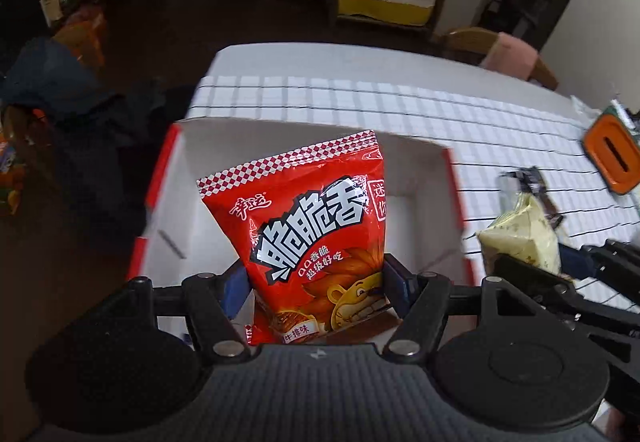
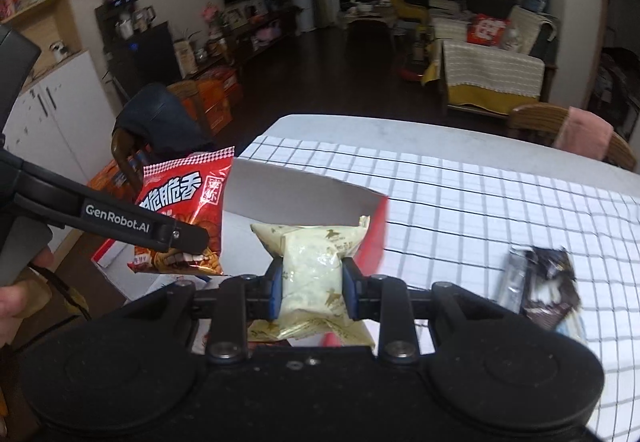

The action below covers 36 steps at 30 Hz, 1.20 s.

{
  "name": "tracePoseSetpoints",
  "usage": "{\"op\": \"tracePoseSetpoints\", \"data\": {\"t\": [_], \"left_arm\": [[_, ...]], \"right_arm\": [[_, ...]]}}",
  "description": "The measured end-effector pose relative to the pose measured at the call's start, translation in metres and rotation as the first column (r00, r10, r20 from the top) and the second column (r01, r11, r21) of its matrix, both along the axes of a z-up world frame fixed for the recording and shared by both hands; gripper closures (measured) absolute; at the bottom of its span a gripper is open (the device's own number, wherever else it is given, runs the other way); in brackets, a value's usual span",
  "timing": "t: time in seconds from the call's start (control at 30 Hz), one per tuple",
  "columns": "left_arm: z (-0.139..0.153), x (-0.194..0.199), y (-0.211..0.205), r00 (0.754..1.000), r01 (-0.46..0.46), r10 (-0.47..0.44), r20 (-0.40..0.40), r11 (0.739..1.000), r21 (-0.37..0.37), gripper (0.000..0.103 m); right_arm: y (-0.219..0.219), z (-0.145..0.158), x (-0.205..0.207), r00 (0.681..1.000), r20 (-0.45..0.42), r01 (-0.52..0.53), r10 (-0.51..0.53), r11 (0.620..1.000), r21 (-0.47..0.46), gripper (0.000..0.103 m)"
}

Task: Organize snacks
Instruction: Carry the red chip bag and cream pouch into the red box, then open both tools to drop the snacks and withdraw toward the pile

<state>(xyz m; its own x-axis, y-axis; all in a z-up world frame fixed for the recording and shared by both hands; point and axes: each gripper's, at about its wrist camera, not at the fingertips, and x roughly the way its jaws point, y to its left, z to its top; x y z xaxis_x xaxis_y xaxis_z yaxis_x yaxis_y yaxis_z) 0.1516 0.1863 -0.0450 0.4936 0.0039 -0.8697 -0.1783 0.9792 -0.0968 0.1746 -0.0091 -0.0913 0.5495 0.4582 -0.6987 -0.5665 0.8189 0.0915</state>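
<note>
Tablecloth [image 1: 360,98], white with a thin dark grid, covers the table and takes up most of both wrist views. On it near the table's left end stands an open cardboard box [image 1: 408,166] with white inner walls and red outer sides; what little shows of its inside between the gripper and the packet looks bare. Right of the box on the cloth lies a dark brown glossy snack wrapper [image 2: 550,282] beside a silvery one, and farther right in the left wrist view sits an orange object with a dark slot [image 1: 612,158], too blurred to identify.

The left gripper [image 1: 316,282] holds a red foil snack bag [image 1: 304,226] printed with white characters and a cartoon lion, a red-and-white checked strip along its top seal. The bag stands upright above the box opening, its lower half clamped between the blue pads, jaws standing moderately wide around it.

The right gripper [image 2: 312,290] has a narrow grip on a pale yellow, puffy plastic snack packet [image 2: 316,262] with faint brown print, pinched at its middle between the blue pads. That packet hangs over the near right corner of the box, just beside the red bag.

A bit of a person's hand [image 2: 16,294] shows at the left edge of the right wrist view.
</note>
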Motion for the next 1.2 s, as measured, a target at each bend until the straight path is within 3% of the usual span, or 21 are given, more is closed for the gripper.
{"op": "tracePoseSetpoints", "data": {"t": [0.23,0.47,0.83,1.2], "left_arm": [[-0.024,0.01,0.03,0.996,0.001,0.002,-0.085,0.999,0.044,0.035],[-0.048,0.024,0.041,0.986,0.015,-0.008,-0.169,0.999,0.041,0.035],[-0.082,0.045,0.046,0.951,0.023,-0.009,-0.309,0.999,0.042,0.035],[-0.082,0.044,0.044,0.956,0.027,-0.016,-0.292,0.999,0.035,0.036]], "right_arm": [[0.044,-0.024,0.019,0.998,-0.038,-0.047,0.044,0.996,-0.075,0.075],[0.074,-0.052,0.03,0.995,-0.07,-0.086,0.077,0.986,-0.141,0.075],[0.092,-0.076,0.034,0.988,-0.127,-0.112,0.088,0.973,-0.2,0.075],[0.088,-0.075,0.033,0.985,-0.143,-0.119,0.094,0.977,-0.18,0.064]]}}
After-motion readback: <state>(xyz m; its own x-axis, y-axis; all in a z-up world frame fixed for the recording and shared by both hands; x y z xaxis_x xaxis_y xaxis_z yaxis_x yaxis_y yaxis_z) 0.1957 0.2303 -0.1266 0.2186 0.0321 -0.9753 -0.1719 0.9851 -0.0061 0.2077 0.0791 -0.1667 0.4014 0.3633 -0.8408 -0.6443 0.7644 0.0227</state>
